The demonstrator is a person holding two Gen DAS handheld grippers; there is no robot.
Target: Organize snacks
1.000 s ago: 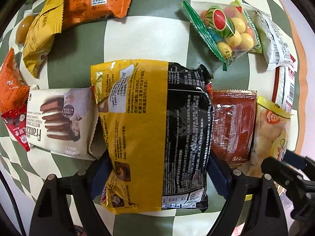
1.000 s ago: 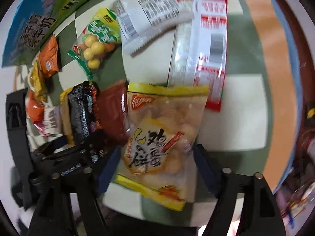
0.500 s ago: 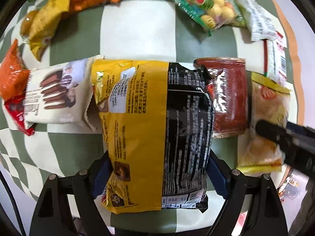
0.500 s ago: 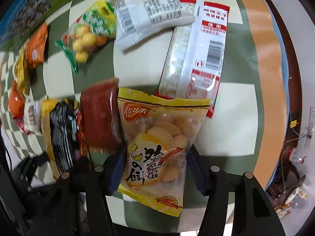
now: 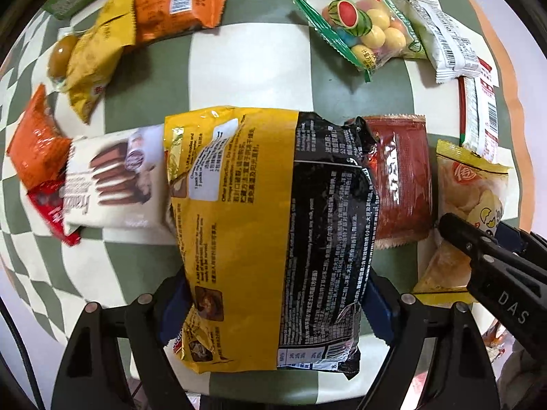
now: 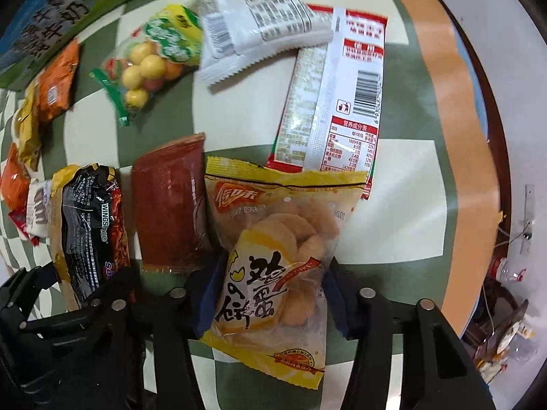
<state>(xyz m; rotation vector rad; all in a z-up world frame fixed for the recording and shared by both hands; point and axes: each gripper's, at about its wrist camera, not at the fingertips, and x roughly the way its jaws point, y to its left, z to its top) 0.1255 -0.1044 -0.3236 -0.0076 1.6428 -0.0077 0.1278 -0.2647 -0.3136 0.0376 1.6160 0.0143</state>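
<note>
The left gripper (image 5: 273,304) has its jaws clamped on the sides of a yellow-and-black noodle pack (image 5: 270,232), which lies on the checkered desk (image 5: 239,68) near its front edge. The right gripper (image 6: 273,304) squeezes a yellow biscuit bag (image 6: 273,273), the bag pinched in at the waist between the jaws. A dark red packet (image 6: 171,205) lies between the two held packs, touching the biscuit bag. Toward the desk's right edge a red-and-white pack (image 6: 335,102) sits just behind the biscuit bag. A candy-ball bag (image 5: 362,34) lies farther back.
</note>
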